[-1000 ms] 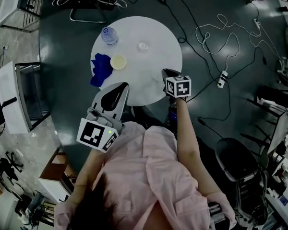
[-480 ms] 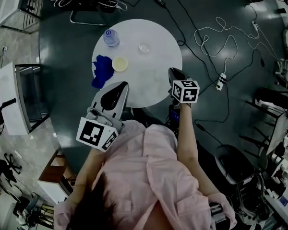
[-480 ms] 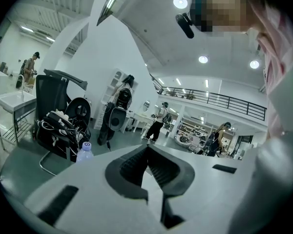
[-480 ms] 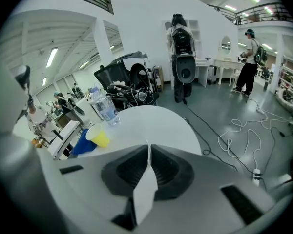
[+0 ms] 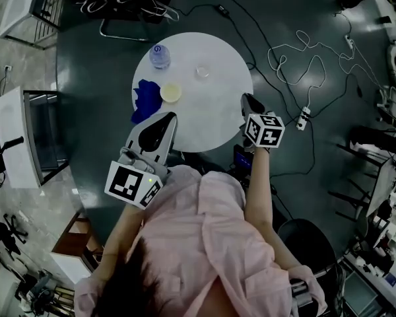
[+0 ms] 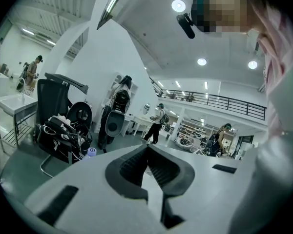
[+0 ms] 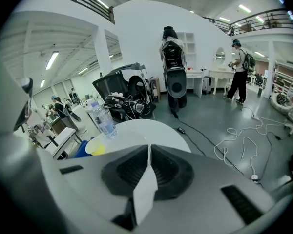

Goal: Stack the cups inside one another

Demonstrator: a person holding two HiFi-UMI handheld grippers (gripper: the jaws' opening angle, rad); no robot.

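Your left gripper (image 5: 167, 119) and right gripper (image 5: 247, 98) both had jaws together, empty, so reaching in unopened could have toppled the yellow cup (image 5: 171, 92) or clear cup (image 5: 202, 71).

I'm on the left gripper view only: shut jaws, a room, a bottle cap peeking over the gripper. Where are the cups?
Observer: A yellow cup stands on the round white table, beside a blue cloth.
Operator: Just that one?
Observer: No, a clear cup stands apart from it, to the right of the bottle.
Operator: Is the right gripper carrying anything?
Observer: No. The right gripper has its jaws together on nothing, at the table's right edge.
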